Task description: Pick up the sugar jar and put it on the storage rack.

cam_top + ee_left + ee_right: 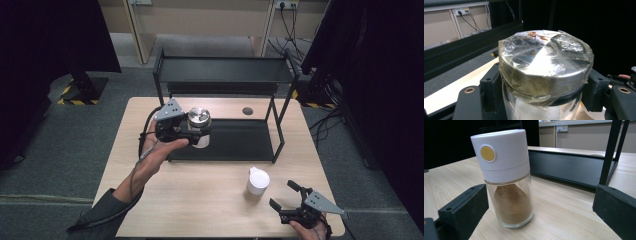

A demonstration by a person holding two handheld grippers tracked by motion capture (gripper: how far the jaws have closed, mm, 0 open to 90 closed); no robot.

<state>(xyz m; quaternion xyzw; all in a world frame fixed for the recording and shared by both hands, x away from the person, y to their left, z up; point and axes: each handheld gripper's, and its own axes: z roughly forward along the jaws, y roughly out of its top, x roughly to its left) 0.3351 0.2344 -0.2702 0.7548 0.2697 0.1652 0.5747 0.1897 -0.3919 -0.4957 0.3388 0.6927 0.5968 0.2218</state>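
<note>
Waiting nearest, the right gripper (289,196) is being held with jaws apart beside the spice shaker (257,181) on the table (200,200); farther off, the left gripper (192,128) is clamping a metal-lidded jar (199,121), probably being carried to the rack (235,142), calling for lowering.

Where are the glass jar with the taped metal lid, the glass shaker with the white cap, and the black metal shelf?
glass jar with the taped metal lid (544,62), left gripper view, lid top.
glass shaker with the white cap (504,157), right gripper view, cap side.
black metal shelf (225,70), high view, upper tier.
</note>
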